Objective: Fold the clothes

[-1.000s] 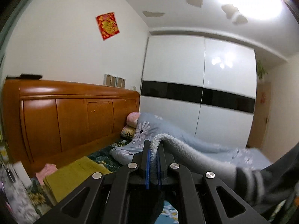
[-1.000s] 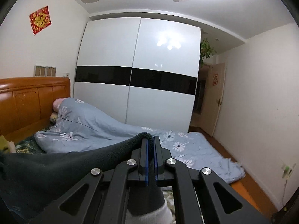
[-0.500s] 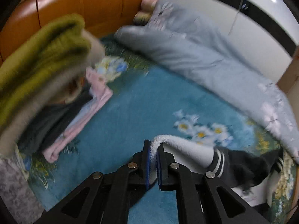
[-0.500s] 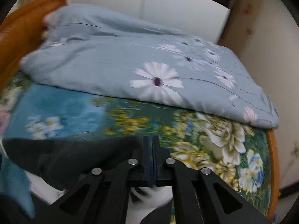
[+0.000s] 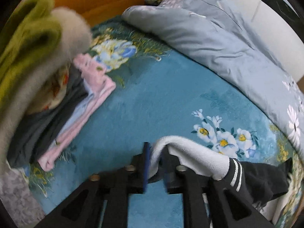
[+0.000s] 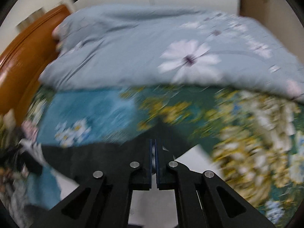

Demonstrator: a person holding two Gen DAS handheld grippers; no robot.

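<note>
A dark garment [image 5: 262,178] with a white fleece lining [image 5: 199,152] and a striped cuff [image 5: 234,171] lies low over the teal floral bedsheet [image 5: 161,98]. My left gripper [image 5: 154,152] is opening. The fleece edge hangs between its fingers, draped over the right one, and the pads stand apart from it. In the blurred right wrist view the dark garment [image 6: 91,159] spreads left from my right gripper [image 6: 153,146]. That gripper is shut on the garment's edge, with only a thin slit between the pads as the jaws start opening.
A stack of folded clothes sits at the left: a pink piece [image 5: 91,98], a dark grey one [image 5: 47,121], and green and cream fleece [image 5: 28,38] on top. A grey-blue flowered quilt [image 5: 218,34] fills the bed's far side. The wooden headboard [image 6: 17,60] stands at the left.
Both grippers swung down from facing the wardrobe to facing the bed, lowering the garment with them. The left jaws, shut on the fleece edge before, have parted.
</note>
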